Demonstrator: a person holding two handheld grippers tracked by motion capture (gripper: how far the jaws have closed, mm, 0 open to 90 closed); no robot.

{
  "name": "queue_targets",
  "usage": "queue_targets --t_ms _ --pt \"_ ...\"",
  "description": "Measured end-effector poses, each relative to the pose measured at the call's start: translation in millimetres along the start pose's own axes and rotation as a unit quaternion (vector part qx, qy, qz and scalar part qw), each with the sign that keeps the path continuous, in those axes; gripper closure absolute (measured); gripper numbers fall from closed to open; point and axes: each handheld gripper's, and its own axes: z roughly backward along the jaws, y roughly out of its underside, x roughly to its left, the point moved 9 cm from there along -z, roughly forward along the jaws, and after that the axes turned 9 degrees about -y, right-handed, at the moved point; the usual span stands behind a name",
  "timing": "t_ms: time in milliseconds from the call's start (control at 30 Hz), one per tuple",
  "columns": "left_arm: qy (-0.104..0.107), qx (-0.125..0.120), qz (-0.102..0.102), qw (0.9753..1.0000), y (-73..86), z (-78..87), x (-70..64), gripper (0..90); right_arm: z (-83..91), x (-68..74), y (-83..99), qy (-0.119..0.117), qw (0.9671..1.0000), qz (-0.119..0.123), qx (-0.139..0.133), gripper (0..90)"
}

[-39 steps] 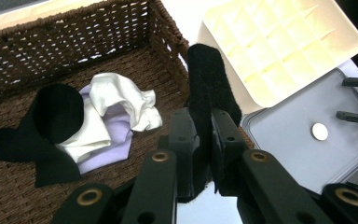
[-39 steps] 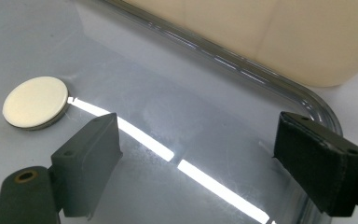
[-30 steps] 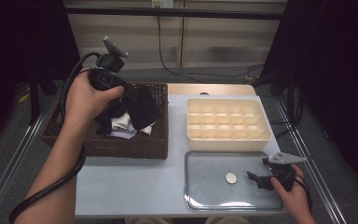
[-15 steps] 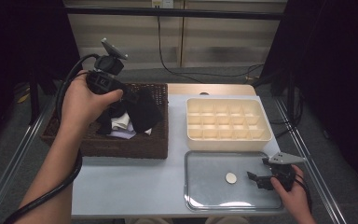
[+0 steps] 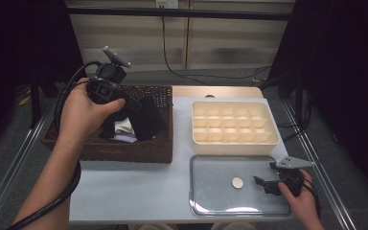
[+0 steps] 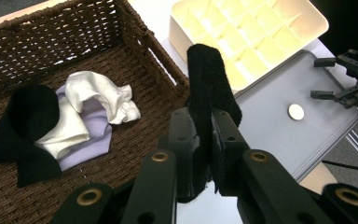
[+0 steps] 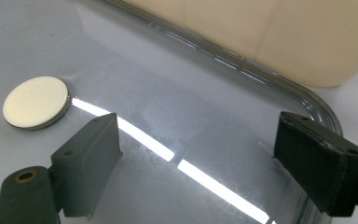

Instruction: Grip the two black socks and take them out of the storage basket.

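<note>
1. Two tools are at work. The left tool (image 6: 205, 154) is clamped on a black cloth (image 6: 209, 88), held above the right part of the wicker basket (image 5: 124, 151).
2. In the basket lie a white cloth (image 6: 93, 105), a lilac cloth (image 6: 91, 144) and more black fabric (image 6: 25, 121).
3. A cream divided box (image 5: 235, 127) stands right of the basket.
4. Nearer the person, a metal tray (image 5: 211, 191) carries a small pale disc (image 5: 237, 182).
5. The right tool (image 7: 196, 158) hovers over the tray with jaws wide, the disc just beside one jaw.
</note>
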Motion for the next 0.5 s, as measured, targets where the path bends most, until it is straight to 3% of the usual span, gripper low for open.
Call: queue_targets --t_ms 233,400,500 --pt "0.001 0.002 -0.017 0.9998 5.3 5.5 -7.2 80.6 0.0 0.0 0.0 0.000 1.0000 0.000 0.000 14.0" --pt "0.003 0.001 -0.022 0.9998 8.3 10.0 -12.9 80.6 0.0 0.1 0.0 0.000 1.0000 -0.001 0.000 14.0" --pt "0.010 -0.003 -0.015 0.9998 11.0 9.9 -17.8 80.5 0.1 0.1 0.1 0.000 1.0000 -0.001 0.001 14.0"
